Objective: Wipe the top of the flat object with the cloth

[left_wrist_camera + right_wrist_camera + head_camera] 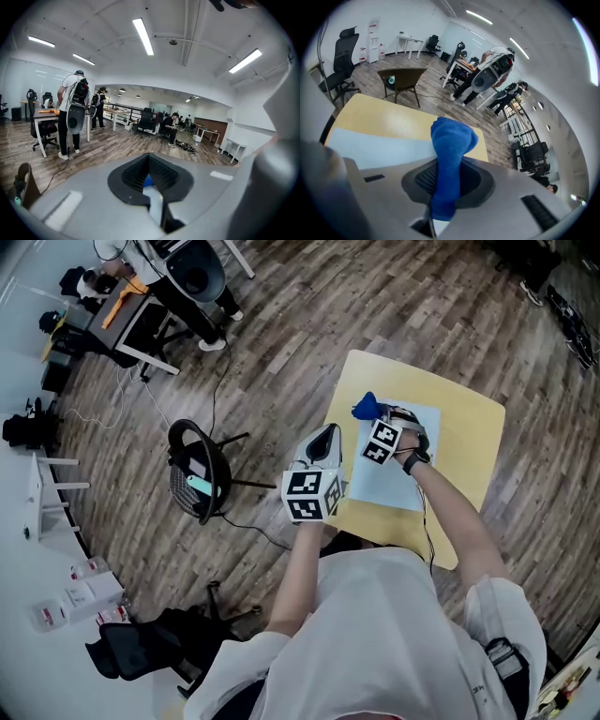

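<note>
Over the far corner of the pale flat object [394, 479] on the yellow desk [469, 427], the right tool [449, 180] pinches the bunched blue cloth [452, 140]. The left tool [149, 164] hangs aside, pads together and empty. Wiping seems barely begun. The next move calls for pressing the cloth down and sweeping it across.

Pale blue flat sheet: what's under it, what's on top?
Under it: the yellow table. Above its far end: the blue cloth, clamped in the right hand-held gripper; contact unclear. The sheet beneath the gripper is hidden.
</note>
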Action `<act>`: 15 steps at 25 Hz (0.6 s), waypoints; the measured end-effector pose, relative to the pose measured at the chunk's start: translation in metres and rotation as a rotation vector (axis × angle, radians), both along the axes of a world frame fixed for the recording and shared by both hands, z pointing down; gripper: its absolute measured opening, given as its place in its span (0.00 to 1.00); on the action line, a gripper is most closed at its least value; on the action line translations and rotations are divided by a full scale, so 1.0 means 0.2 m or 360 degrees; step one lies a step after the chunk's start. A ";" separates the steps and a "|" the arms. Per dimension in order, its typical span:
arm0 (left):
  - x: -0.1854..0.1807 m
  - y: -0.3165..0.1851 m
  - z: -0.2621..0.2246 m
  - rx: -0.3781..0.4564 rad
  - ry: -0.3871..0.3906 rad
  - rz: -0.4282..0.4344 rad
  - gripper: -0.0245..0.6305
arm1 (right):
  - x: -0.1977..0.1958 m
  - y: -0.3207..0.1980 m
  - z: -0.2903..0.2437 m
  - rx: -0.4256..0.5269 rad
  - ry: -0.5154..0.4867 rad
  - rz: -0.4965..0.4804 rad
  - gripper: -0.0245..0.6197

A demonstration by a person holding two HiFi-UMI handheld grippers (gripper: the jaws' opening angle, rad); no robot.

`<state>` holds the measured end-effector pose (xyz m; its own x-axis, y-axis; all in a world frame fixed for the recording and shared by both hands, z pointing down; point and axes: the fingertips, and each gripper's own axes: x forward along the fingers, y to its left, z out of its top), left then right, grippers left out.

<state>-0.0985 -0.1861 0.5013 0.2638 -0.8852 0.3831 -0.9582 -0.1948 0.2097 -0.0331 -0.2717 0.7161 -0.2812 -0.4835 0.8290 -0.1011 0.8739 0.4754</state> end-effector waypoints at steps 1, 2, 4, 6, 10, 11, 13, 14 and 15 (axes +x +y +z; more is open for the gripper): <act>-0.03 0.02 0.01 -0.0005 -0.0004 -0.0025 0.05 | -0.07 0.01 0.03 -0.0005 0.0021 -0.0027 0.14; -0.07 0.03 0.01 -0.0010 -0.0007 -0.0047 0.05 | -0.12 0.01 0.05 -0.0007 0.0051 -0.0051 0.14; -0.11 0.06 0.03 -0.0017 -0.0015 -0.0081 0.05 | -0.18 0.02 0.10 0.0000 0.0121 -0.0094 0.14; -0.15 0.09 0.04 -0.0023 -0.0031 -0.0099 0.05 | -0.19 0.03 0.14 0.0021 0.0182 -0.0135 0.14; -0.17 0.09 0.05 -0.0021 -0.0035 -0.0099 0.05 | -0.10 0.04 0.16 0.0056 0.0231 -0.0150 0.14; -0.16 0.08 0.04 -0.0018 -0.0032 -0.0090 0.05 | -0.06 0.04 0.15 0.0058 0.0237 -0.0135 0.14; -0.12 0.07 0.04 -0.0013 -0.0012 -0.0059 0.05 | 0.05 0.02 0.15 0.0054 0.0247 -0.0080 0.14; -0.09 0.06 0.04 -0.0012 0.0009 -0.0037 0.05 | 0.12 0.02 0.15 0.0050 0.0250 -0.0041 0.14; -0.05 0.05 0.03 -0.0012 0.0033 -0.0012 0.05 | 0.19 0.01 0.15 0.0045 0.0252 0.0004 0.14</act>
